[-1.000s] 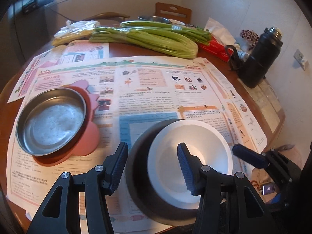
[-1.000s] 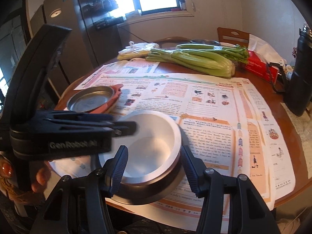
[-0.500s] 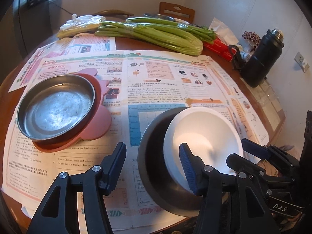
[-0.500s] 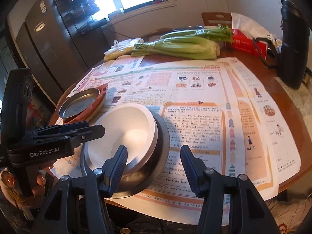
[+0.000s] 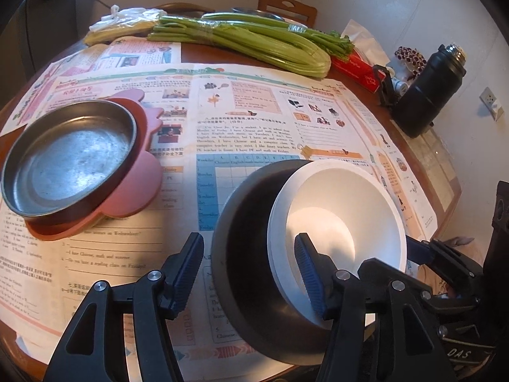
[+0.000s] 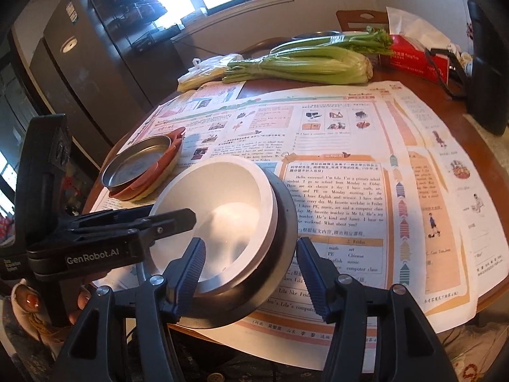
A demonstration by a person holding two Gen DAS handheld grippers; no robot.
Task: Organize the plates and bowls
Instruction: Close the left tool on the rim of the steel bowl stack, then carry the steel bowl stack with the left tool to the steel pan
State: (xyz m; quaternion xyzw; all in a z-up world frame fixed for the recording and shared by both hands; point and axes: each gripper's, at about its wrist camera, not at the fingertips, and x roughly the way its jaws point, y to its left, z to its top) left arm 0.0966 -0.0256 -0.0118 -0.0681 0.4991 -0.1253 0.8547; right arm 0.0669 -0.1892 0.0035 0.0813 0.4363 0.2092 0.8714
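Newspaper sheets (image 5: 248, 121) cover most of our round brown table (image 5: 203, 52). From the left wrist view, a white bowl (image 5: 337, 219) sits inside a bigger dark metal bowl (image 5: 241, 248) near the table edge at about 5 o'clock. Both bowls lean to one side.

Our left gripper (image 5: 251, 270) reaches over them. One of its fingers (image 5: 187, 270) is outside the dark bowl and the other finger is inside the white bowl. These fingers are opening now, with the rims of both bowls between them. The outer finger does not touch the dark bowl, so we are not squeezing.

Our right gripper (image 6: 248, 273) comes in from the other side. One of its fingers (image 6: 187, 270) is inside the white bowl (image 6: 216, 219) and the other is just outside the dark bowl (image 6: 280, 254). These fingers are opening too, with the rims between them. We cannot tell if they still touch the bowls.

At 9 o'clock in the left wrist view, a shiny metal plate (image 5: 66, 159) rests on a pink plate (image 5: 133, 191).

At 12 o'clock, long green celery (image 5: 254, 41) lies across the far side of the table, with a plastic bag (image 5: 124, 20) just beside it. A red tissue box (image 5: 356, 67) and a black bottle (image 5: 426, 95) stand at about 2 o'clock. A wooden chair (image 5: 286, 8) is behind the table.
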